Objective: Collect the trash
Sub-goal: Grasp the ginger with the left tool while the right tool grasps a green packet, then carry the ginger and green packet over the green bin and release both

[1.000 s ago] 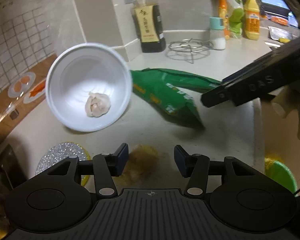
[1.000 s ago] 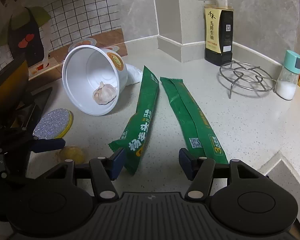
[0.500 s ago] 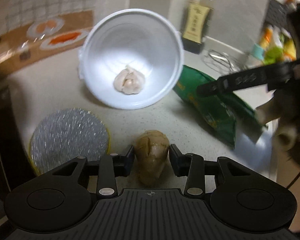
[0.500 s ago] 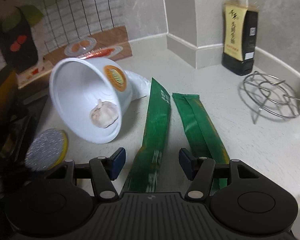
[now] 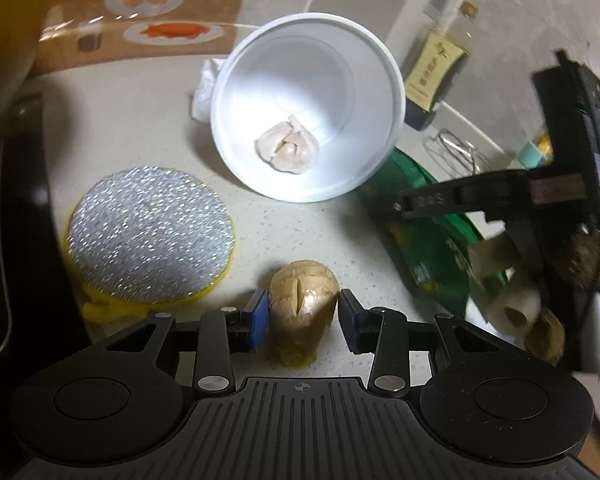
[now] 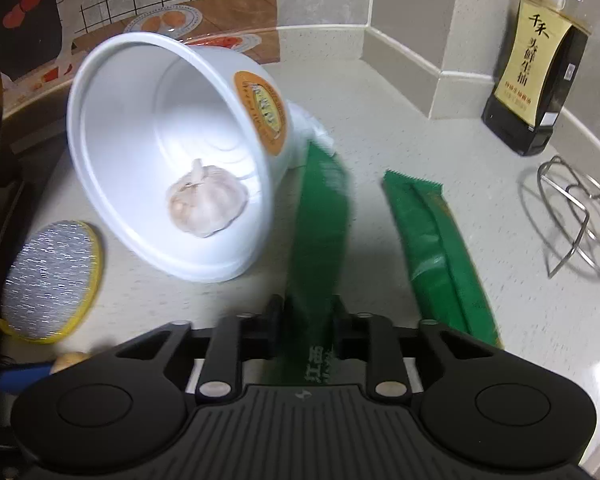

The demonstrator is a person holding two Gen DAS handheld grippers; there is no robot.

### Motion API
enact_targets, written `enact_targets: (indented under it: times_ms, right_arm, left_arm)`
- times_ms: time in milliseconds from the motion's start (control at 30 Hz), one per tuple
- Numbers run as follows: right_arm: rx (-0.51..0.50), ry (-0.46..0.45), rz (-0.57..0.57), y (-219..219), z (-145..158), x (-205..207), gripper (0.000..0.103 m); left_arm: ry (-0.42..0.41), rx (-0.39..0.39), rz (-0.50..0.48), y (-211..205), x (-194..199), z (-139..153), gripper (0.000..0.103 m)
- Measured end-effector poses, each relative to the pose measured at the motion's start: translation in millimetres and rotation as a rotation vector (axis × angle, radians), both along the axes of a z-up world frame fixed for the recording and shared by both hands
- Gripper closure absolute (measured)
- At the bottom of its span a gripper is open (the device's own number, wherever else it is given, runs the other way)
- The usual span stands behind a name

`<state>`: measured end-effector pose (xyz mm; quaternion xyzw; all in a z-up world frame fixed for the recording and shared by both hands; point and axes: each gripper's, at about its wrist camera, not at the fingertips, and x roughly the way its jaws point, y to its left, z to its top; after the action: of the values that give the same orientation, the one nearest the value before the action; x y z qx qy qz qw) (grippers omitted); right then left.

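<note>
1. Speckled pale counter (image 6: 380,128) runs into a corner, with a tiled wall behind and a dark sauce bottle (image 6: 540,76) and a wire trivet (image 6: 580,220) at the far side.
2. On its side on the counter lies a white cup (image 6: 172,152) with a garlic bulb (image 6: 206,202) inside; two green wrappers lie just beside it.
3. The right gripper (image 6: 306,320) has just been closing and now pinches the near end of the left wrapper (image 6: 320,232). The other wrapper (image 6: 436,248) lies free on the counter.
4. The left gripper (image 5: 303,320) has its jaws spread around a brown scrap (image 5: 303,300), maybe a peel or nut shell. One pad seems to be at its side, the other stands a little apart, so I judge it is not gripped yet.
5. For the left side: close the jaws slowly and evenly, because the scrap is rounded and looks shiny, so it can slip forward out of the pads.
6. Keep the left fingers low at the counter, and clear of the round scrubber (image 5: 150,236) just beside.
7. For the right side: lift the wrapper straight up. Its far end lies near the cup, and a sideways pull could roll the cup and spill the bulb.
8. Check that the thin film is really between the pads before moving away.
</note>
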<state>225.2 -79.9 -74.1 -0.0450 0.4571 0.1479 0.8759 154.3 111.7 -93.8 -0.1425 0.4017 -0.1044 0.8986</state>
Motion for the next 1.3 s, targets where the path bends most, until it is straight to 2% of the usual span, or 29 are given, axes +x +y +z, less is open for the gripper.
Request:
enact_targets:
  times_ms: [200, 433, 633, 767, 867, 1033, 1133, 1300]
  right_arm:
    - [0.079, 0.017, -0.083, -6, 27, -31, 0.090]
    - [0.192, 0.019, -0.133, -28, 57, -91, 0.090]
    - [0.259, -0.060, -0.147, -69, 78, -158, 0.090]
    - [0.281, -0.102, -0.156, -116, 81, -211, 0.090]
    - [0.298, -0.106, -0.183, -160, 73, -252, 0.090]
    - [0.269, -0.072, -0.257, -220, 43, -313, 0.090]
    - [0.275, -0.036, -0.312, -251, 21, -342, 0.090]
    - [0.260, -0.030, -0.415, -294, -11, -388, 0.090]
  left_arm:
    - [-0.038, -0.114, 0.011, 14, -13, 11, 0.061]
    - [-0.091, -0.159, -0.007, 4, -35, 33, 0.061]
    - [-0.109, -0.163, -0.062, -45, -73, 51, 0.061]
    - [-0.066, -0.164, -0.108, -98, -108, 51, 0.061]
    - [-0.023, -0.154, -0.163, -138, -134, 41, 0.061]
    - [0.098, -0.168, -0.232, -194, -161, 3, 0.061]
    - [0.168, -0.149, -0.262, -215, -171, -27, 0.061]
    - [0.358, -0.142, -0.221, -231, -168, -99, 0.061]
